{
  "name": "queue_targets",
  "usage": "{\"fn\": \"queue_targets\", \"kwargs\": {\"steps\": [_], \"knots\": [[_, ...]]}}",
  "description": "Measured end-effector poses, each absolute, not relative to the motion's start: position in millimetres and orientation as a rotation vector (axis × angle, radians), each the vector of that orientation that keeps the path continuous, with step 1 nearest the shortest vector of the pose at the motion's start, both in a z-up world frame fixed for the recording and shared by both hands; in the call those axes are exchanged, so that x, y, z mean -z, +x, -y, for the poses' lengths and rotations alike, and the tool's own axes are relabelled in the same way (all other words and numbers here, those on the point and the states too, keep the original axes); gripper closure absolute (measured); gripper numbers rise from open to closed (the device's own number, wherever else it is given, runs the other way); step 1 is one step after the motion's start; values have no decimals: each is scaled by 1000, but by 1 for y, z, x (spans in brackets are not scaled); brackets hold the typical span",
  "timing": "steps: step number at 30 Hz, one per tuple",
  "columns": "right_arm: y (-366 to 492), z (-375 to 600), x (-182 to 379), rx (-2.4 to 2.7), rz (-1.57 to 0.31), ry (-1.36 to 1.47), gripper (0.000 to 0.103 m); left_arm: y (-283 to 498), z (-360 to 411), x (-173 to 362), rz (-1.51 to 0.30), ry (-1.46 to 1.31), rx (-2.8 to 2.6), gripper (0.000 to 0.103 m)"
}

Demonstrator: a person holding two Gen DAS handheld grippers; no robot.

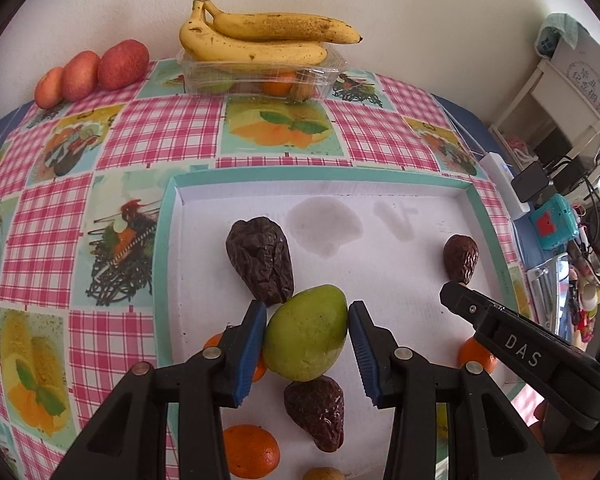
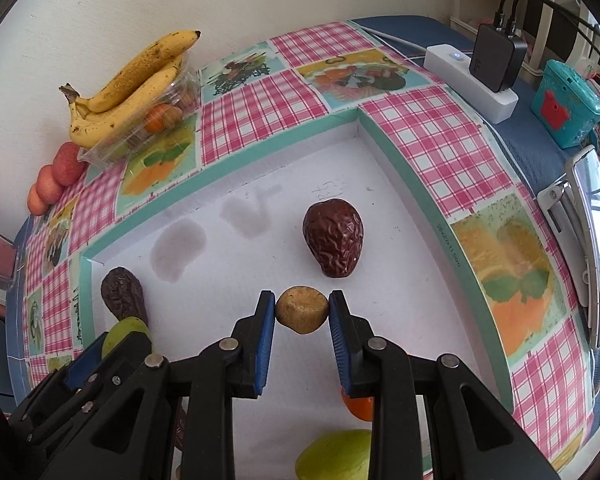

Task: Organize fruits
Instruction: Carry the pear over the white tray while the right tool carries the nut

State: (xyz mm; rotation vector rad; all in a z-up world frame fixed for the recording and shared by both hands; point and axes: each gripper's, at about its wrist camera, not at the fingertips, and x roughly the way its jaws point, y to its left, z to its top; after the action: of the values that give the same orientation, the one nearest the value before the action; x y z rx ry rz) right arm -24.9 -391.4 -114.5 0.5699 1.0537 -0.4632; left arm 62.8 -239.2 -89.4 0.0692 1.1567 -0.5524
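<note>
My left gripper [image 1: 307,332] is shut on a green fruit [image 1: 306,334], its blue pads pressed on both sides, over the white tray with a teal rim [image 1: 164,264]. Dark wrinkled fruits [image 1: 260,260] [image 1: 461,258] [image 1: 316,412] and tangerines [image 1: 251,450] [image 1: 476,354] lie in the tray. My right gripper [image 2: 302,308] is shut on a small tan round fruit [image 2: 302,312] over the same tray [image 2: 412,168], just before a dark red wrinkled fruit [image 2: 334,238]. Another green fruit [image 2: 336,456] and a tangerine [image 2: 358,406] lie below the right fingers.
Bananas [image 1: 260,40] rest on a clear plastic box [image 1: 260,74] of fruit by the wall, with red apples [image 1: 100,68] to its left. A white power strip [image 2: 472,82], a teal box [image 2: 566,104] and flat devices [image 2: 592,236] line the right edge of the checked tablecloth.
</note>
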Motion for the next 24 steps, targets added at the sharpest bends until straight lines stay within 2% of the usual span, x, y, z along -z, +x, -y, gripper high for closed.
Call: {"fn": "queue_targets", "kwargs": {"steps": [24], "knots": [[-26, 396, 124, 492, -1089, 596, 74, 59, 251, 96, -1181, 124, 569, 58]]}}
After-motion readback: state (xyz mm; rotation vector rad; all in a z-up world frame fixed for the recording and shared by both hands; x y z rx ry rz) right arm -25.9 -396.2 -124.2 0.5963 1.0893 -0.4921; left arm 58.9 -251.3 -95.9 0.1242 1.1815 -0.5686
